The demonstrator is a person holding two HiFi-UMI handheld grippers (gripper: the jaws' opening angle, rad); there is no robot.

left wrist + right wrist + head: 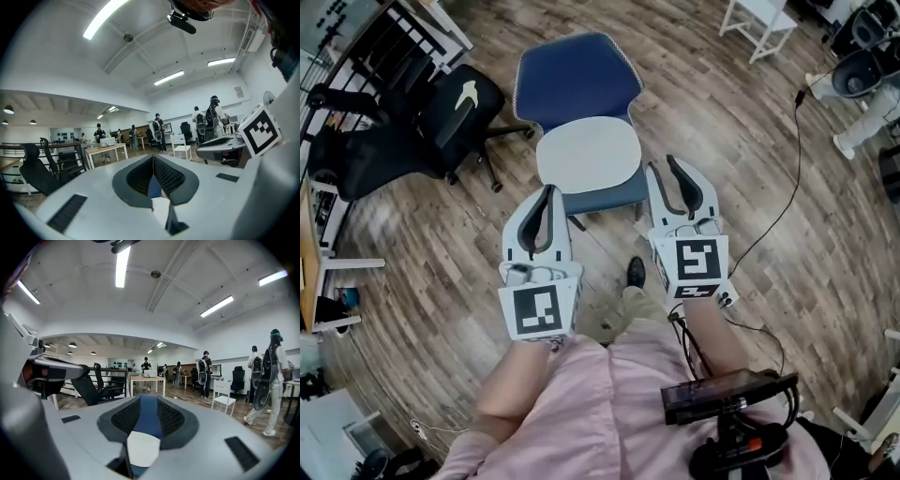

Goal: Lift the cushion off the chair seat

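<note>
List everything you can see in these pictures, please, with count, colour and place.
chair: 1, blue, middle of the floor
cushion: 1, white, on the chair seat
office chair: 1, black, left of the blue chair
white chair: 1, white, top right
cable: 1, black, on the floor at right
floor: wood, brown
people: several, dark clothes, far back in the room
shoe: 1, black, before the chair
left gripper: white, jaw tips together, empty
right gripper: white, jaws apart, empty
</note>
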